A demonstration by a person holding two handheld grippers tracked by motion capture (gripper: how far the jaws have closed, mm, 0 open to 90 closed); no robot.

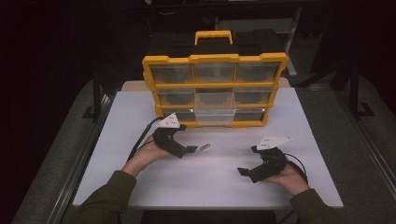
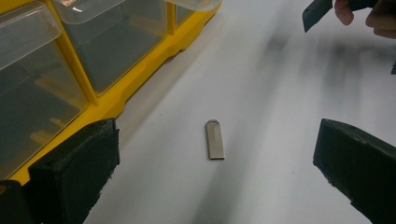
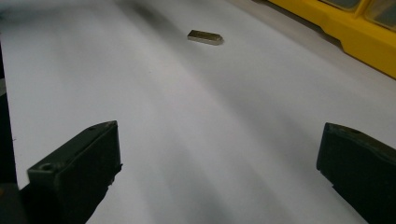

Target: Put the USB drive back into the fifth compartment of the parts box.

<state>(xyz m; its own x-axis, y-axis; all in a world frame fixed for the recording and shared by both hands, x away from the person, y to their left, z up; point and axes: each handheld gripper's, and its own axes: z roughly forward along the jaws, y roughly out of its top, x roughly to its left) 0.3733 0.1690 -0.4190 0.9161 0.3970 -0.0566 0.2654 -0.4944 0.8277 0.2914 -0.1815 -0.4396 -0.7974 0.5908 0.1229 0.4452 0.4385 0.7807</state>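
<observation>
My left gripper [image 1: 190, 150] sits at the left of the white desk [image 1: 219, 177], just in front of the yellow organizer [image 1: 215, 88], and points toward three o'clock. Its fingers [image 2: 77, 170] stand wide apart and hold nothing; in the left gripper view they frame bare desk on either side of the small metal tab [image 2: 215, 139]. That tab lies flat on the desk, long and narrow, silver-grey, with one end rounded and pointing to twelve o'clock in that view. It lies ahead of the fingers, apart from both, roughly midway between their lines. The organizer's clear drawers [image 2: 42, 88] and yellow frame run along at ten o'clock from the tab, near it but not touching.

From above, the tab [image 1: 204, 147] rests just beyond my left fingertips at their three o'clock, in front of the organizer's bottom row.

My right gripper [image 1: 243, 172] rests at the right of the desk, low toward my side, pointing toward nine o'clock. Its fingers [image 3: 77, 172] are also spread wide and empty, with only white desk between them. In the right gripper view the tab [image 3: 204, 37] lies far ahead at about twelve o'clock, well apart from the fingers, and the organizer's yellow edge [image 3: 355, 37] crosses the corner at two o'clock.
</observation>
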